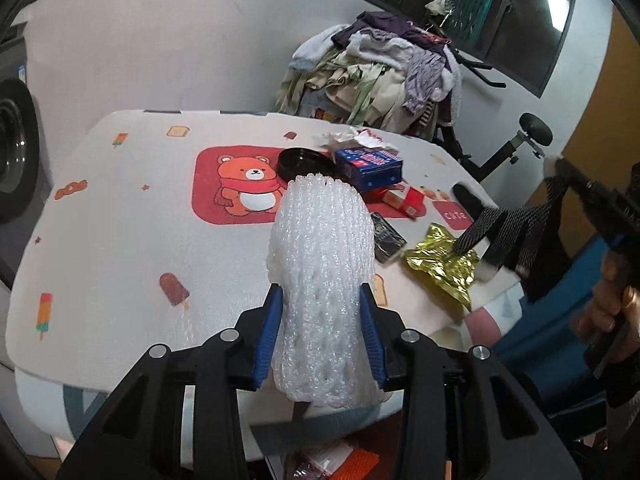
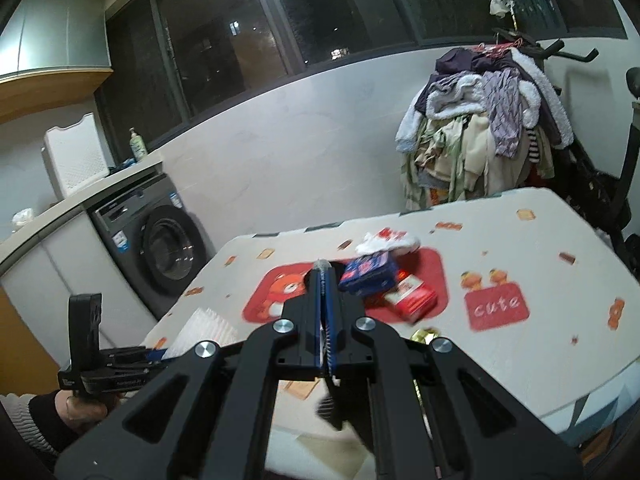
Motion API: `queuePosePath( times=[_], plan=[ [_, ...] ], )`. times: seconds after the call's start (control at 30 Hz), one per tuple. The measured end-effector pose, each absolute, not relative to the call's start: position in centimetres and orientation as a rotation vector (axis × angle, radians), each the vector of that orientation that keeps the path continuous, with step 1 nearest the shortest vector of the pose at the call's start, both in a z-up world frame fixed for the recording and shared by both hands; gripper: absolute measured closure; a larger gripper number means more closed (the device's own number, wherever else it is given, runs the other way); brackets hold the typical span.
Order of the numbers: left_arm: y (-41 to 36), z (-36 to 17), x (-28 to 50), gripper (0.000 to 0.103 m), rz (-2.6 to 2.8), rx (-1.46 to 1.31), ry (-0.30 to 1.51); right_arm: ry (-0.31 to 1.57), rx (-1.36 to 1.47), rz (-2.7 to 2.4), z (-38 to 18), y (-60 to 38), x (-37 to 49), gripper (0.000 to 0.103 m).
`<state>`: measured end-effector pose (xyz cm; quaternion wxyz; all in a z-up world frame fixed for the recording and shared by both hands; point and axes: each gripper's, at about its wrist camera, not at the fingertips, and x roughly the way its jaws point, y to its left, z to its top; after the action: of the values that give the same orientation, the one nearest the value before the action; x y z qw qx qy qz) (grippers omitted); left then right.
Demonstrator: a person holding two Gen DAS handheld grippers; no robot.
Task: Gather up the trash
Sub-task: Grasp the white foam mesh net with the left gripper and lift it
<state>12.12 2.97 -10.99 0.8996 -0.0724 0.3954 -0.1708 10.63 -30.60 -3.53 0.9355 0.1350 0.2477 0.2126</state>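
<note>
My left gripper (image 1: 320, 300) is shut on a white foam fruit net (image 1: 324, 264) and holds it upright above the table's near edge; the net also shows in the right wrist view (image 2: 204, 330). My right gripper (image 2: 325, 276) is shut on a black strap (image 1: 516, 232) that hangs from it over a gold foil wrapper (image 1: 444, 264) at the table's right edge. On the table lie a blue box (image 1: 370, 166), a red box (image 1: 408, 202), a black lid (image 1: 306, 162), a dark packet (image 1: 386, 238) and crumpled white paper (image 1: 360, 138).
The table has a white cartoon-print cloth (image 1: 120, 240). A washing machine (image 2: 160, 248) stands to the left. A rack piled with clothes (image 1: 380, 76) stands behind the table. Orange and clear packaging lies below the table's near edge (image 1: 340, 460).
</note>
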Motion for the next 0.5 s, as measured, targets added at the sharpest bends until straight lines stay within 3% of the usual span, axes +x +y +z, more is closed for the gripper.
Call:
queuePosePath(
  times=[0.5],
  plan=[
    [4.2,-9.2,3.5,0.065,-0.375,-0.126,0.779,0.64,0.215,0.613,-5.9,-25.4,2.1,0.096]
  ],
)
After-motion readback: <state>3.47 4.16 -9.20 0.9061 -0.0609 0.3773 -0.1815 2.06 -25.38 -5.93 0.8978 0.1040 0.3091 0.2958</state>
